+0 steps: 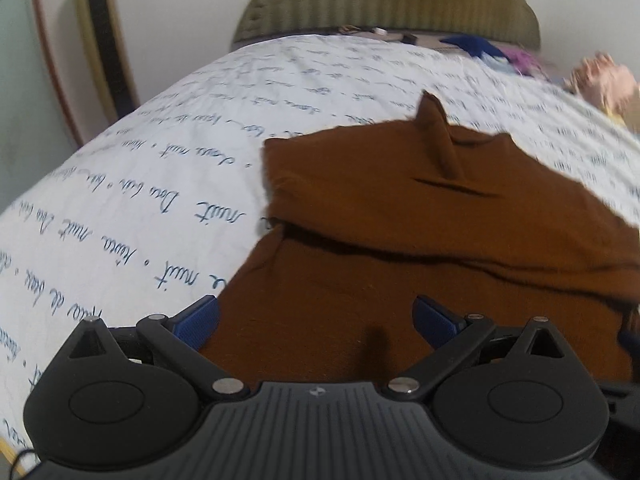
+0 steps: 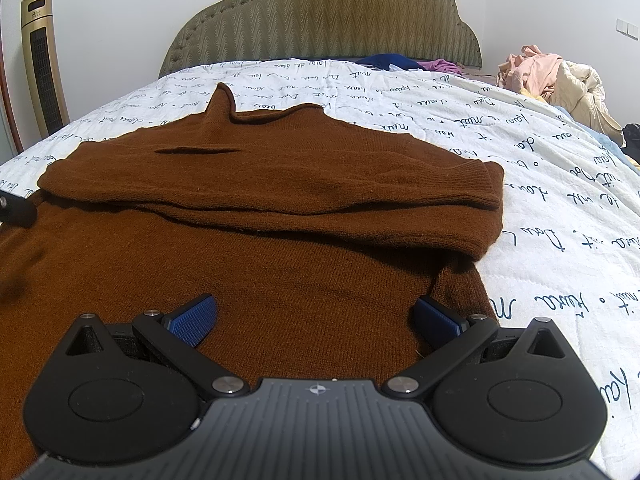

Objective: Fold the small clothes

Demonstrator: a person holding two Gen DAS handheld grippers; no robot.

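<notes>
A brown knitted sweater is spread flat on a white quilted bedspread printed with blue handwriting, a placement that gives a broad, even surface on which folds can be laid and pressed. One ribbed-cuffed sleeve has been laid across the chest so that its cuff ends at the garment's right edge, which narrows the sweater toward a rectangle; a small point of fabric stands up at the collar end and is judged likely to need smoothing. The right gripper is held low over the near part of the sweater with its blue-padded fingers spread wide apart and nothing between them, a posture that seems suited to taking hold of the hem. The left gripper is likewise held with its jaws apart and empty, close to the sweater's left near edge, where brown knit meets the bedspread. With both tools poised at the near end, a lengthwise fold toward the collar is judged to be the step in hand, though no cloth is yet gripped. A padded olive-green headboard and a heap of pale clothes are seen at the far end of the bed, well apart from the work, so that the folding area is not crowded.
</notes>
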